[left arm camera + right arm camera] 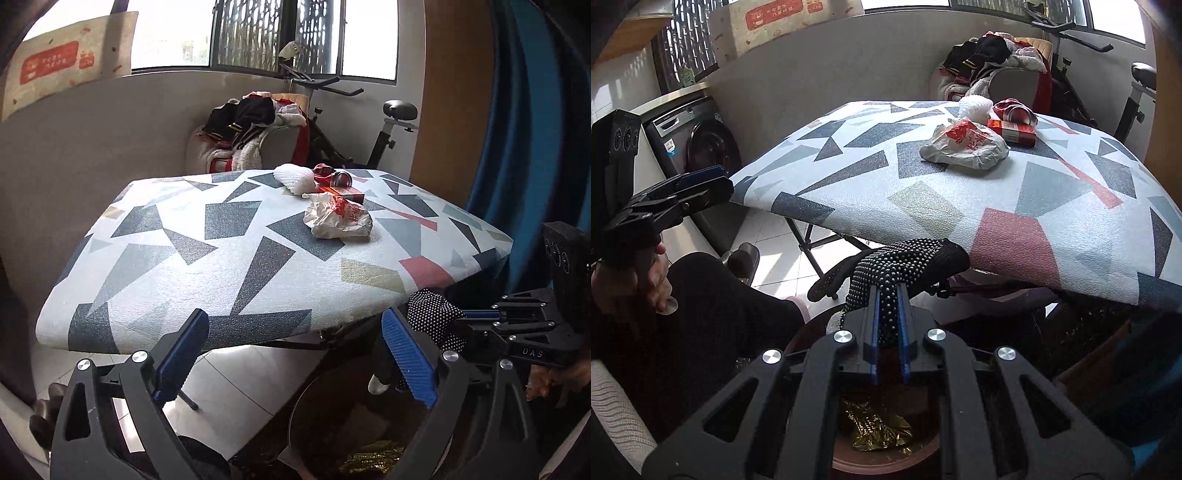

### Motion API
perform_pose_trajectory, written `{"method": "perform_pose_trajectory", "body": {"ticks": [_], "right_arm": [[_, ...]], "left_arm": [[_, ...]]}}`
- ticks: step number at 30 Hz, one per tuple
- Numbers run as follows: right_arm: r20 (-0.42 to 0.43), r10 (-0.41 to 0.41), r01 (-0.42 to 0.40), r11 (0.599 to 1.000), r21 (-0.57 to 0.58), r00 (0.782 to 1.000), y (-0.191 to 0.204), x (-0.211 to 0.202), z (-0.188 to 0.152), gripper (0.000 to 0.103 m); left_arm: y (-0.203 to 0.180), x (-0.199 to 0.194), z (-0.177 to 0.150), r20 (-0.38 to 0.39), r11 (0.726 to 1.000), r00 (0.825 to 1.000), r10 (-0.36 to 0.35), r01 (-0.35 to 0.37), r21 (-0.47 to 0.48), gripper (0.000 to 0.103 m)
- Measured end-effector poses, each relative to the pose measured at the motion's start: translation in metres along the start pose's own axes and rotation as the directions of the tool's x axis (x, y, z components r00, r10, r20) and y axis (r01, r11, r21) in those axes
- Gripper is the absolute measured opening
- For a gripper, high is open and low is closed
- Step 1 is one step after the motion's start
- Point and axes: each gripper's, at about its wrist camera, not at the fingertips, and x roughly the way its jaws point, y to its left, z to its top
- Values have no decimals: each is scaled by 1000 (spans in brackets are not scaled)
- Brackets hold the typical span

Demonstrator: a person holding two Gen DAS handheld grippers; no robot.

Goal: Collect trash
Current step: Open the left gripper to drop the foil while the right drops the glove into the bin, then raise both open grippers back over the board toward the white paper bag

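Note:
A black glove with white dots [908, 266] hangs pinched between the blue pads of my right gripper [888, 299], just off the near edge of the patterned table [1015, 229]. Below it stands a brown bin [923, 454] with a gold wrapper [875, 432] inside. My left gripper [295, 354] is open and holds nothing; it sits in front of the table edge, left of the glove [436, 317]. Farther back on the table lie a crumpled white bag with red print [336, 218], a red box [345, 192], a white foam net [295, 179] and a crushed red can [332, 176].
A washing machine [701, 147] stands left of the table. A chair piled with clothes [255, 129] and an exercise bike [388, 129] are behind it. A blue curtain [517, 129] hangs at the right. The person's dark-clothed leg [720, 302] is beside the bin.

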Motion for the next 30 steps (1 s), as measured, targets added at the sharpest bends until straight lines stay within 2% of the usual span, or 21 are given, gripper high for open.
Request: {"method": "perform_pose_trajectory", "body": {"ticks": [6, 17, 19, 20, 21, 22, 23, 26, 30], "right_arm": [[-51, 0, 1, 1000, 13, 999, -4, 12, -2, 14], [-80, -6, 6, 1000, 3, 997, -3, 18, -5, 21], [-85, -22, 22, 1000, 5, 996, -4, 19, -5, 32], [-85, -31, 32, 999, 7, 996, -4, 19, -5, 45], [-82, -44, 45, 999, 10, 996, -5, 19, -5, 64], [-75, -57, 58, 998, 14, 996, -6, 18, -4, 75], [-61, -66, 67, 998, 19, 996, -7, 16, -4, 90], [-52, -65, 67, 997, 41, 997, -12, 15, -3, 97], [-66, -77, 81, 995, 52, 995, -16, 18, -3, 97]], "left_arm": [[-2, 10, -3, -42, 1000, 999, -6, 6, 2, 92], [4, 16, -4, -66, 999, 998, 0, -2, -33, 92], [4, 16, -4, -68, 999, 998, 1, -3, -35, 92], [5, 16, -4, -69, 999, 998, 1, -3, -35, 92], [5, 17, -4, -71, 999, 997, 2, -4, -34, 92], [5, 17, -4, -74, 999, 997, 2, -4, -33, 92], [4, 18, -4, -77, 999, 997, 3, -5, -32, 92], [5, 20, -4, -84, 999, 996, 8, -11, -33, 92], [6, 21, -4, -88, 999, 996, 12, -15, -40, 92]]}}
